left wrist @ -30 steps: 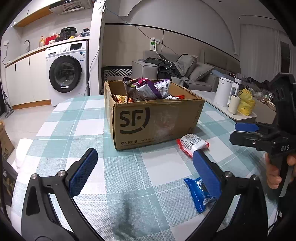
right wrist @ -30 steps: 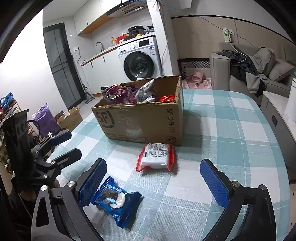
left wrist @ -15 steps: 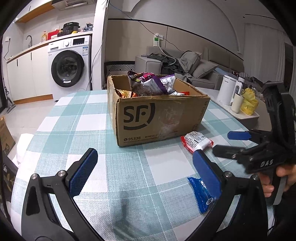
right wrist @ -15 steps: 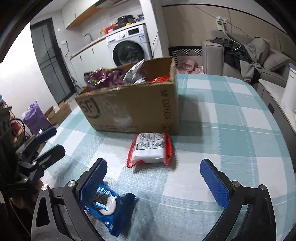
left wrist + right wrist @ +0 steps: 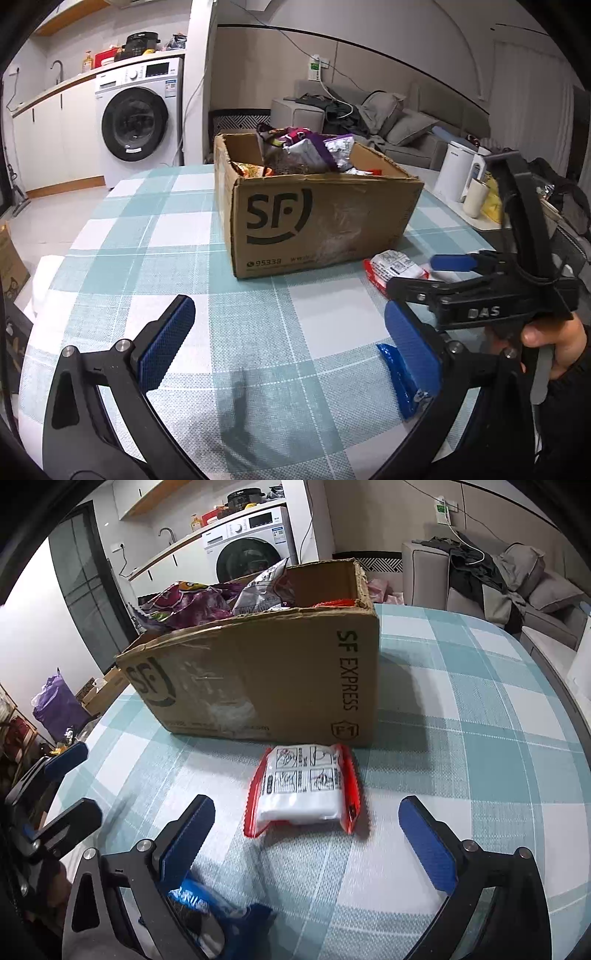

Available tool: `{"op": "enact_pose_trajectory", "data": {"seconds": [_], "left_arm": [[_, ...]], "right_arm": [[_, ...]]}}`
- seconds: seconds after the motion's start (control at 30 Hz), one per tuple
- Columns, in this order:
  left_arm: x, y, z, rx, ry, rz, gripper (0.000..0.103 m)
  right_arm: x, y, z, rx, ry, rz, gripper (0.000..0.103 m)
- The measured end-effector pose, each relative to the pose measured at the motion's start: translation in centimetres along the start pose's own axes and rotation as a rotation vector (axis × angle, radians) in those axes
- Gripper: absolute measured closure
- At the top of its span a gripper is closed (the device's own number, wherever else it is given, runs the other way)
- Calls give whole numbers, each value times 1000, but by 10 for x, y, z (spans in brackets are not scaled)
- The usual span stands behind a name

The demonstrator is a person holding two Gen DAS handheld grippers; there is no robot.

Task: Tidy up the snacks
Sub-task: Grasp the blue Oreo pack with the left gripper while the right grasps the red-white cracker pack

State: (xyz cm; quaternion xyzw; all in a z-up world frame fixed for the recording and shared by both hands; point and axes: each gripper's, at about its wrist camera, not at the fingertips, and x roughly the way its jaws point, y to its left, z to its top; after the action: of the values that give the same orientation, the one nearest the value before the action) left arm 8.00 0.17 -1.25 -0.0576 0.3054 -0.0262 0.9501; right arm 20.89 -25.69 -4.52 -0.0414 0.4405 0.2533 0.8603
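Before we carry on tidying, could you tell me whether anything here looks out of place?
Two snacks lie loose outside the cardboard box: a red-and-white packet at its corner, and a blue packet nearer.

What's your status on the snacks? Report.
Right gripper open, lined up on red-and-white packet beside cardboard box. Left gripper open, empty. Blue packet on table. Nothing in the way.

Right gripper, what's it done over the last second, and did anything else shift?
The right gripper has moved forward toward the red and white packet, open, gripping nothing. The packet, blue packet and cardboard box stayed put; the left gripper stayed open.
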Motion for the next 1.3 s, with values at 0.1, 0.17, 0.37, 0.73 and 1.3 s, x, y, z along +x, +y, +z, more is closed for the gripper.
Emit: {"op": "enact_pose_trajectory", "data": {"seconds": [0.1, 0.17, 0.37, 0.73, 1.3], "left_arm": [[1, -1, -1, 4, -1, 6, 1], [1, -1, -1, 7, 3, 11, 1], [2, -2, -1, 11, 8, 14, 1], [2, -3, -2, 18, -3, 20, 1], [31, -80, -29, 127, 235, -111, 1]], "right_arm": [[6, 4, 2, -19, 13, -2, 14], [10, 7, 2, -28, 25, -3, 27], [2, 5, -2, -19, -3, 29, 53], [-38, -7, -24, 51, -64, 89, 55], [-71, -38, -28, 118, -116, 90, 54]]}}
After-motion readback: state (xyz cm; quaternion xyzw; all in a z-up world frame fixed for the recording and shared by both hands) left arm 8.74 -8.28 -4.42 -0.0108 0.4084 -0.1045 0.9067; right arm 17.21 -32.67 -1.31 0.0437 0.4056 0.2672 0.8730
